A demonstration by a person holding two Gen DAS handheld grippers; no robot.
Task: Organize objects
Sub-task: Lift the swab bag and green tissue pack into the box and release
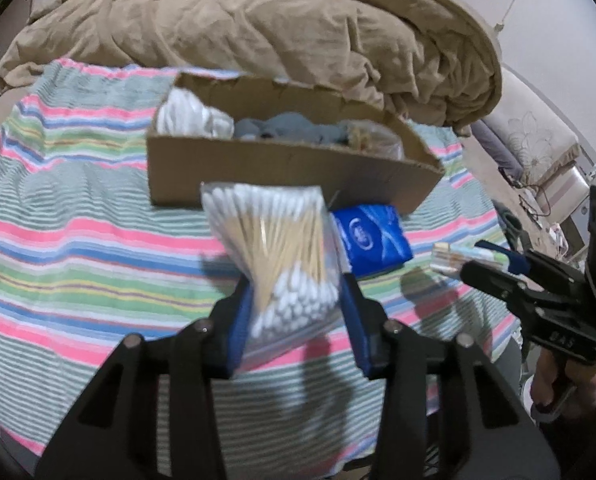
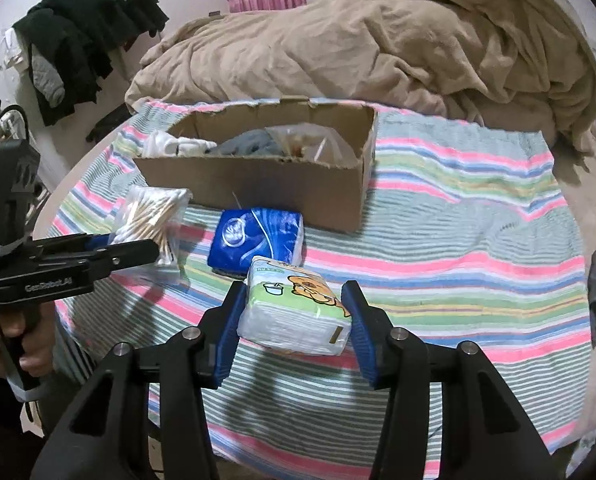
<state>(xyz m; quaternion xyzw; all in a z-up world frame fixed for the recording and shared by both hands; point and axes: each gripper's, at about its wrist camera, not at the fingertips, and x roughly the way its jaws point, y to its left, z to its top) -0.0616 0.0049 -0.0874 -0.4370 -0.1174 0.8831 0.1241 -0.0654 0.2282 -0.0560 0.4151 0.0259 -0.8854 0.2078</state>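
Observation:
My left gripper [image 1: 296, 300] is shut on a clear bag of cotton swabs [image 1: 276, 256] and holds it above the striped cloth, in front of the cardboard box [image 1: 282, 176]. My right gripper [image 2: 294, 312] is shut on a white tissue pack with a bear print [image 2: 298, 312], lifted just above the cloth. A blue tissue pack [image 2: 256, 238] lies on the cloth between both grippers and the box; it also shows in the left wrist view [image 1: 372, 238]. The box [image 2: 258, 188] holds a white swab bag, a grey cloth and a clear bag.
The striped cloth [image 2: 438, 240] covers the bed. A bunched tan blanket [image 2: 378, 40] lies behind the box. Dark clothes [image 2: 86, 32] hang at the far left. The right gripper and pack show at the right edge of the left wrist view [image 1: 498, 264].

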